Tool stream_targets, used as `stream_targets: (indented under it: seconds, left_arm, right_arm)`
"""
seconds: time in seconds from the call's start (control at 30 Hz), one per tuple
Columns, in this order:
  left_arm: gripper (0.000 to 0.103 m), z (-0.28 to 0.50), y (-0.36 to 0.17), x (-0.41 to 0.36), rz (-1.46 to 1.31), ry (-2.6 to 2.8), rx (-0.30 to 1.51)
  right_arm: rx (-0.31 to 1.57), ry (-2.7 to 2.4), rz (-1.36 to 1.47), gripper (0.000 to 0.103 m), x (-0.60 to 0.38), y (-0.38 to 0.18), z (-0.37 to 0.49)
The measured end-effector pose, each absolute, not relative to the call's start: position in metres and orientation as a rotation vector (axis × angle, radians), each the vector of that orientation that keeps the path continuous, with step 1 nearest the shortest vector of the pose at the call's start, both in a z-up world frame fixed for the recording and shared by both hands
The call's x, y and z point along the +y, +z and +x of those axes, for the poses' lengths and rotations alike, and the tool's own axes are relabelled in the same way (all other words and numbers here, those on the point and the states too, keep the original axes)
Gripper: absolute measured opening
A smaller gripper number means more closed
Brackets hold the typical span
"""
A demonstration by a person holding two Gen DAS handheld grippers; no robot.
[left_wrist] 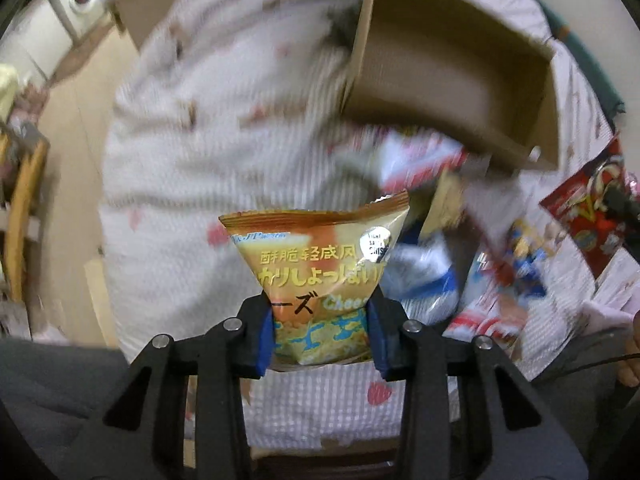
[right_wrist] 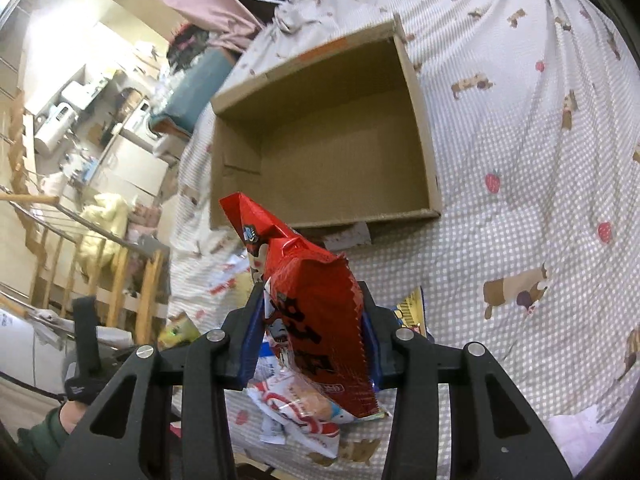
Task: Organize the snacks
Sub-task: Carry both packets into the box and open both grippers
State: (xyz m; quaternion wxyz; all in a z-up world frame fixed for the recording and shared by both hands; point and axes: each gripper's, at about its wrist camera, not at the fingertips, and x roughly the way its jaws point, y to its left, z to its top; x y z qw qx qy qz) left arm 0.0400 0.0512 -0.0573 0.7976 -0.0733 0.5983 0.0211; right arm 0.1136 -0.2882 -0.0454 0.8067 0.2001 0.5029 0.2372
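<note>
My left gripper [left_wrist: 320, 330] is shut on a yellow cheese snack bag [left_wrist: 320, 260] and holds it above the bed. An empty open cardboard box [left_wrist: 452, 72] lies ahead to the right. My right gripper [right_wrist: 314, 340] is shut on a red snack bag [right_wrist: 316, 312], held edge-on above the bed. The same cardboard box [right_wrist: 332, 140] lies just beyond it, open and empty. The red bag [left_wrist: 592, 216] also shows at the right edge of the left wrist view.
Several loose snack packets [left_wrist: 460, 264] lie on the checked bedsheet [left_wrist: 240, 120] below the box. More packets [right_wrist: 296, 408] lie under my right gripper. A wooden railing [right_wrist: 100, 264] and cluttered room lie off the bed's left side.
</note>
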Motion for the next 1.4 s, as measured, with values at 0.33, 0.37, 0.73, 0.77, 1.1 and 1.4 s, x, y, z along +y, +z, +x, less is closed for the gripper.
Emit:
stream_targets:
  seconds: [0.33, 0.37, 0.73, 0.77, 1.1, 1.4]
  left_arm:
    - [0.034, 0.126, 0.004, 0.032, -0.027, -0.001, 1.076]
    - [0.034, 0.130, 0.004, 0.027, -0.022, -0.003, 1.069]
    - [0.034, 0.194, -0.012, -0.027, 0.112, -0.033, 0.963]
    - [0.034, 0.198, -0.017, -0.030, 0.120, -0.039, 0.961]
    - [0.035, 0.216, -0.056, -0.037, 0.135, -0.066, 0.941]
    - [0.035, 0.216, -0.057, -0.034, 0.099, -0.062, 0.918]
  right_arm:
    - [1.002, 0.537, 0.423, 0.044, -0.280, -0.011, 0.153]
    - [0.993, 0.539, 0.416, 0.044, -0.278, -0.009, 0.158]
    - [0.983, 0.520, 0.368, 0.044, -0.262, -0.042, 0.221]
    - [0.981, 0.517, 0.361, 0.044, -0.262, -0.046, 0.224]
    - [0.989, 0.520, 0.339, 0.044, -0.262, -0.075, 0.231]
    - [1.000, 0.547, 0.237, 0.045, -0.240, -0.083, 0.232]
